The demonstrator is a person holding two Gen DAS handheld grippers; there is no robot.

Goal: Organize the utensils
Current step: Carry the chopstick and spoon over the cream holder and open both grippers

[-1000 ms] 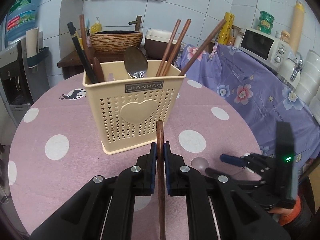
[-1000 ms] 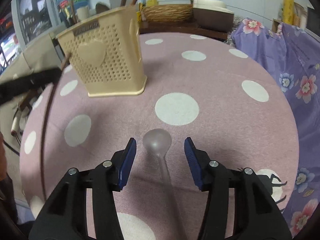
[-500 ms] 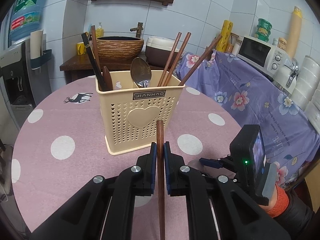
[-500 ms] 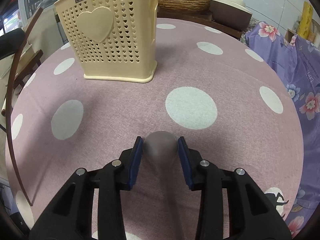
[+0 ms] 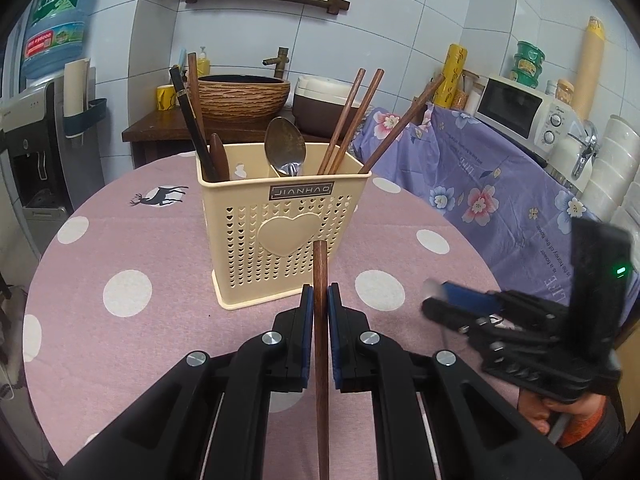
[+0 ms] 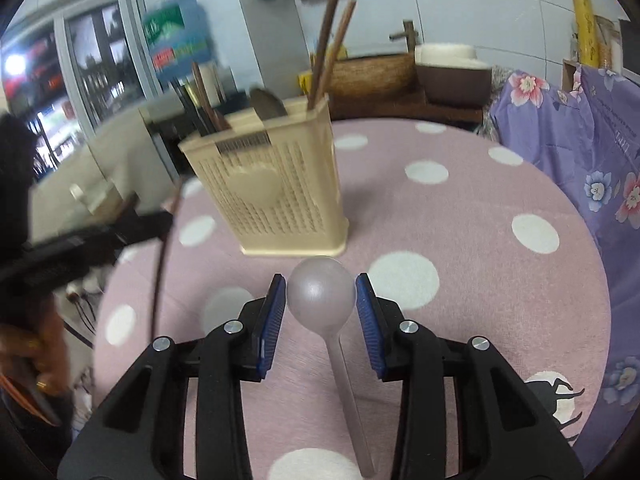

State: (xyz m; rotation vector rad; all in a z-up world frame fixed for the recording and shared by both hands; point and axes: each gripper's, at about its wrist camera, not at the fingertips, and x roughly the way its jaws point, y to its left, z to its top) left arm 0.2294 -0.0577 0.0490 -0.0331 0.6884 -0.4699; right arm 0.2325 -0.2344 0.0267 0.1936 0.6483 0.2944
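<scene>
A cream plastic utensil basket point(image 5: 280, 236) point(image 6: 276, 196) stands on the pink dotted table point(image 5: 120, 264); it holds a metal spoon point(image 5: 286, 148), several brown chopsticks point(image 5: 352, 116) and dark utensils. My left gripper point(image 5: 320, 300) is shut on a brown wooden chopstick point(image 5: 321, 344), whose tip points at the basket's heart. My right gripper point(image 6: 321, 296) is shut on the bowl of a translucent plastic spoon point(image 6: 322, 294), lifted off the table just before the basket. The right gripper point(image 5: 440, 300) also shows at right in the left wrist view.
A purple floral cloth point(image 5: 500, 188) covers furniture to the right, with a microwave point(image 5: 524, 116) on it. Behind the table are a wooden stand with a woven bowl point(image 5: 244, 96) and a water dispenser point(image 5: 28, 152) at left. A hand point(image 6: 36, 344) holds the left gripper.
The right gripper closed on the plastic spoon's bowl and lifted it from the table toward the basket. The left gripper kept its hold on the chopstick and barely moved.
</scene>
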